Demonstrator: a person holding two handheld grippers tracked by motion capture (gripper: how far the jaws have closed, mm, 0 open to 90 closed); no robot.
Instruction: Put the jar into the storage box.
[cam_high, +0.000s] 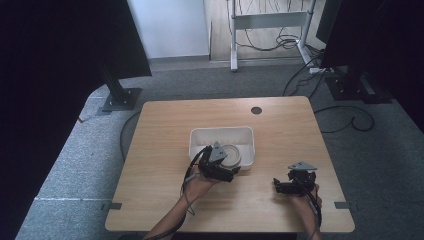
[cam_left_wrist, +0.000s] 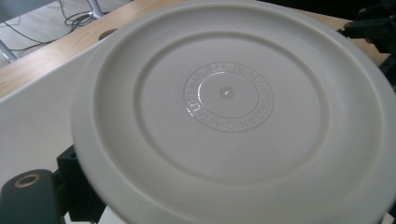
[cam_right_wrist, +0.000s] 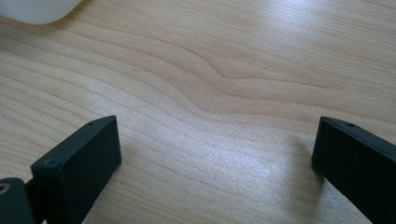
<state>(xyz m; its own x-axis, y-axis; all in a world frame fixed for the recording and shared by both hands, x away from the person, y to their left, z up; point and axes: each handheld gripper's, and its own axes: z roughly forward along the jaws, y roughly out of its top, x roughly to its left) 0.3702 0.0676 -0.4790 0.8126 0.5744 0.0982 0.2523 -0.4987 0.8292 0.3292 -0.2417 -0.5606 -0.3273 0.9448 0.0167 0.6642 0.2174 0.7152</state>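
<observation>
A round white plate (cam_high: 231, 154) leans tilted in a white rectangular tub (cam_high: 220, 134) at the middle of the wooden table. My left gripper (cam_high: 227, 167) is shut on the plate's near edge, just in front of the tub. In the left gripper view the plate's underside (cam_left_wrist: 229, 107) shows raised lettering in a ring, and one black finger (cam_left_wrist: 28, 198) sits at its lower left rim. My right gripper (cam_high: 279, 186) rests low over the bare table to the right, jaws pointing left. It is open (cam_right_wrist: 215, 154), with only wood grain between the jaws.
A round cable hole (cam_high: 256, 110) lies near the table's far edge. A corner of the tub (cam_right_wrist: 37, 9) shows at the top left of the right gripper view. Black stand bases, a desk frame and cables sit on the floor beyond the table.
</observation>
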